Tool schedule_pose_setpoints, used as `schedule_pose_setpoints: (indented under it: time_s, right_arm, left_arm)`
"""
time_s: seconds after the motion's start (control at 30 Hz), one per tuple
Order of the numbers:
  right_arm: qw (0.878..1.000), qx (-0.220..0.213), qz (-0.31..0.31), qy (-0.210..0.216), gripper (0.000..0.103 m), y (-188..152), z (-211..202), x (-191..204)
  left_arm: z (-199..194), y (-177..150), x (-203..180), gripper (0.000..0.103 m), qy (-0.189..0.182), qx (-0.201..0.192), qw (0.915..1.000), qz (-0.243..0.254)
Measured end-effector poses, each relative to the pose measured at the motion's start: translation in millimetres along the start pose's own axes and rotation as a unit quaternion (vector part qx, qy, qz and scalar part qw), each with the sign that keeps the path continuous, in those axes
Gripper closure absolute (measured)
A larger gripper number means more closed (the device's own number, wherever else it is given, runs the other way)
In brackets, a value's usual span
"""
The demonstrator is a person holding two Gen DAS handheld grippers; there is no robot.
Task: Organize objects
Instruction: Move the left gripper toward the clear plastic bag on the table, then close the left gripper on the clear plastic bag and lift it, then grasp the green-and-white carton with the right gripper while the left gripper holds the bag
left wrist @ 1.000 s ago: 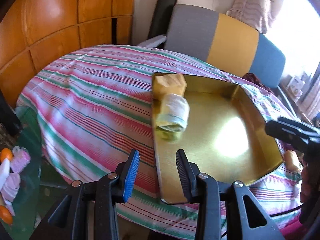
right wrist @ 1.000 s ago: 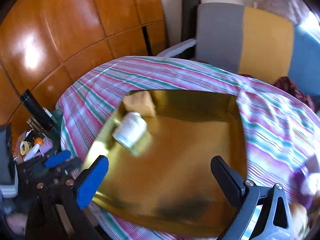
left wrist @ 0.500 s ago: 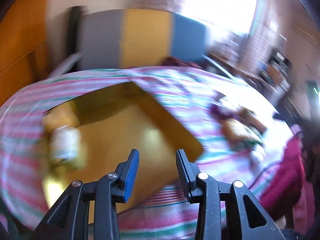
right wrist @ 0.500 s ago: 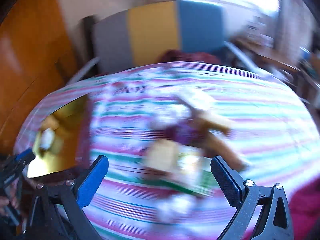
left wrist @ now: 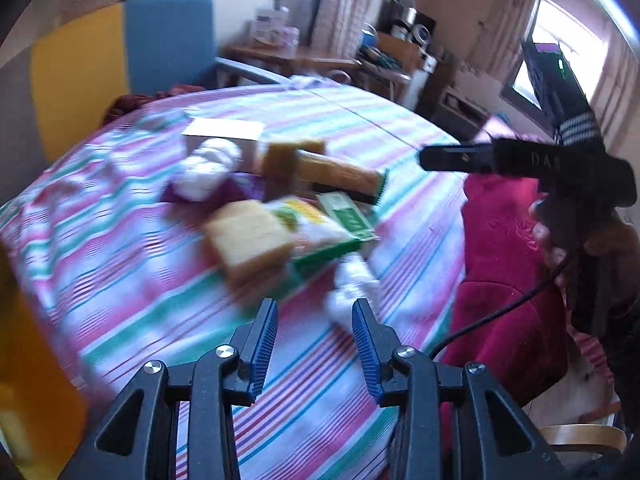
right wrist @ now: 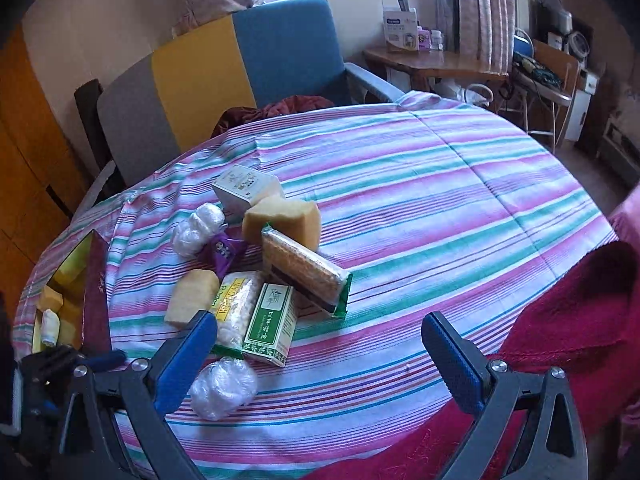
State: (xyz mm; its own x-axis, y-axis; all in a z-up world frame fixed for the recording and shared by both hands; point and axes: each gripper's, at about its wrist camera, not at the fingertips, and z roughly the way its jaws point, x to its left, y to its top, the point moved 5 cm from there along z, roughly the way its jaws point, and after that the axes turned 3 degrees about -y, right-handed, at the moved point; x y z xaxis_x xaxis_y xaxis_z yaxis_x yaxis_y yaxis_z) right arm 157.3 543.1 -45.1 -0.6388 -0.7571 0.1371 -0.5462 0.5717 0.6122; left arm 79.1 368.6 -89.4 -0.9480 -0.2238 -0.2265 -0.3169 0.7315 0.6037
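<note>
A pile of objects lies on the striped tablecloth [right wrist: 420, 184]: a yellow sponge [right wrist: 191, 295], a larger sponge [right wrist: 286, 216], a green box [right wrist: 270, 322], a long cracker packet [right wrist: 306, 270], a white box [right wrist: 244, 188], a purple wrapper [right wrist: 220, 254] and clear plastic-wrapped balls [right wrist: 222, 386]. My right gripper [right wrist: 320, 344] is open and empty above the near edge of the pile. My left gripper [left wrist: 316, 340] is open and empty, just short of a wrapped ball [left wrist: 352, 292] and the yellow sponge [left wrist: 250, 238]. The gold tray [right wrist: 70, 280] holds a sponge and a white roll at far left.
A grey, yellow and blue sofa [right wrist: 240, 68] stands behind the table. A red cloth [right wrist: 560, 340] lies over the near right edge. A wooden side table [right wrist: 432, 66] with clutter stands at back right. Wooden cabinets [right wrist: 24, 140] are on the left.
Both grippers have swung right, away from the gold tray, and now face the pile of objects. Both stay open and empty.
</note>
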Motion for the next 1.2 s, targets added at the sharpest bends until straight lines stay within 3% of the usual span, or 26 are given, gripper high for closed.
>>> schedule_pose_setpoints:
  time_s: [0.33,0.43,0.5,0.67,0.77,0.87,1.0,1.2]
  right_arm:
    - [0.996,0.021,0.071,0.059,0.000,-4.4,11.2,-11.9]
    - [0.994,0.022,0.080,0.071,0.000,-5.0,11.8,-13.1]
    - [0.995,0.024,0.075,0.068,0.000,-5.2,12.3,-10.7]
    - [0.996,0.050,0.064,0.039,0.002,-6.3,20.6,-8.6]
    - [0.996,0.075,0.049,0.003,0.006,-8.0,28.6,-6.2]
    - [0.994,0.104,0.025,-0.028,0.017,-9.8,38.3,-1.4]
    - [0.991,0.131,0.014,-0.016,0.024,-9.4,50.2,15.0]
    - [0.988,0.145,-0.008,-0.047,0.029,-7.4,78.3,41.9]
  left_arm:
    - [63.1,12.3,-21.9,0.060,-0.010,0.046,0.9989,0.002]
    - [77.1,6.8,-13.7,0.068,-0.012,0.061,0.9978,-0.025]
    - [74.1,0.8,-8.0,0.069,-0.022,0.053,0.9974,-0.043]
    - [52.3,-16.7,10.2,0.070,-0.003,0.044,0.9971,-0.062]
    - [35.4,-29.9,25.4,0.070,0.019,0.033,0.9969,-0.069]
    - [17.1,-44.6,40.7,0.070,0.034,0.025,0.9956,-0.084]
    - [2.7,-59.0,46.5,0.070,0.042,0.017,0.9953,-0.086]
    - [-6.2,-67.9,46.2,0.070,0.048,0.009,0.9940,-0.098]
